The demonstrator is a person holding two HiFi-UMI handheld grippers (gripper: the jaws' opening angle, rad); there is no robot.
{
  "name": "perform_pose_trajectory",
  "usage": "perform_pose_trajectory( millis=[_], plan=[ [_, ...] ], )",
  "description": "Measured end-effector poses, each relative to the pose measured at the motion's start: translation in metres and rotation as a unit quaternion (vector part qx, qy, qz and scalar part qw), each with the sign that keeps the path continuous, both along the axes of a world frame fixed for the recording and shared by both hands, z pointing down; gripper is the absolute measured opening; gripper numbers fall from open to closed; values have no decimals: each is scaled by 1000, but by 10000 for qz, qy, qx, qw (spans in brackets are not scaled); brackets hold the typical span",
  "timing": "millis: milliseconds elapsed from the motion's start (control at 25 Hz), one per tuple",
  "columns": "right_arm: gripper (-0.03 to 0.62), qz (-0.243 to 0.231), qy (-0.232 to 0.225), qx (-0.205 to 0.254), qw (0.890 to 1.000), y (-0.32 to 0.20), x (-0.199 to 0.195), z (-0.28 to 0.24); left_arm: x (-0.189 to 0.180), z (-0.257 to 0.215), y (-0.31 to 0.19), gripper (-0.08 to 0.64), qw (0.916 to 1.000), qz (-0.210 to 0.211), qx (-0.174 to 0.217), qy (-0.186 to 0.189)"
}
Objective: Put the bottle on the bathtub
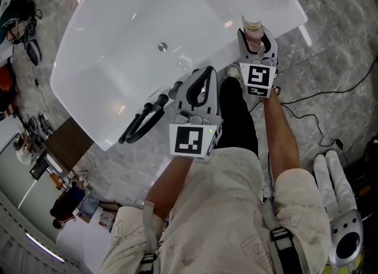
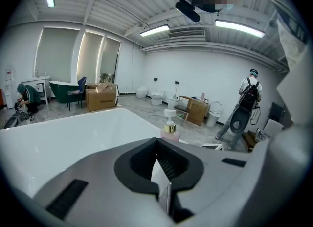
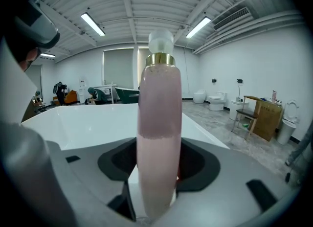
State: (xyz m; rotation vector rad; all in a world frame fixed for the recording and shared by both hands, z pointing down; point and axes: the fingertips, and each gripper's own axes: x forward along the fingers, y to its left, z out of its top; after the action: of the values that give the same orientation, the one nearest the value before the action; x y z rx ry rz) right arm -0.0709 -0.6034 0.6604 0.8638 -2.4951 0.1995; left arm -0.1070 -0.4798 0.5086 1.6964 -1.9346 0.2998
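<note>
1. The right tongs (image 3: pixel 157 184) are closed on the bottle (image 3: pixel 159 138) and grip it low on its body; the jaws stand fairly wide apart because the bottle fills the gap between them.
2. The bottle stands upright in that grip: a pale pink body, a gold collar and a white cap. The pink liquid inside reaches only part of the way up.
3. From above, the right tongs (image 1: pixel 256 42) hold the bottle (image 1: pixel 252 28) over the near rim of the white bathtub (image 1: pixel 106 54), close to one of its corners. I cannot tell whether its base is touching the rim.
4. The left tongs (image 2: pixel 164 192) are closed with nothing in them, only a thin pale edge showing where the jaws meet.
5. The left tongs (image 1: pixel 204 78) hang at the same near rim, beside the right pair and a little closer to the person.
6. Seen from the left tongs, the bottle (image 2: pixel 170 128) is ahead and slightly to the right, with the tub's broad white basin spreading out to the left.
7. A black looped fitting (image 1: pixel 143 120) sits on the tub's edge, just to the left of the left tongs.
8. Grey marbled floor (image 1: pixel 331 48) lies beyond the right tongs, and far off past the left pair stand a cardboard box (image 2: pixel 101 97) and a person (image 2: pixel 249 99).
</note>
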Motion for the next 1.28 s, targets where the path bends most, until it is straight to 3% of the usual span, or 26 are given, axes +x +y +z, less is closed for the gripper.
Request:
perform_pose_trajectory(
  millis=[640, 840, 1280],
  plan=[
    [221, 111, 26, 69, 9999, 12, 16, 5, 8, -2, -3, 2, 9999, 105, 25, -60],
    [268, 82, -100, 18, 9999, 9, 16, 2, 9, -4, -4, 2, 9999, 91, 31, -77],
    [304, 4, -176, -234, 9996, 28, 29, 3, 15, -13, -1, 2, 9998, 4, 128, -168]
  ],
)
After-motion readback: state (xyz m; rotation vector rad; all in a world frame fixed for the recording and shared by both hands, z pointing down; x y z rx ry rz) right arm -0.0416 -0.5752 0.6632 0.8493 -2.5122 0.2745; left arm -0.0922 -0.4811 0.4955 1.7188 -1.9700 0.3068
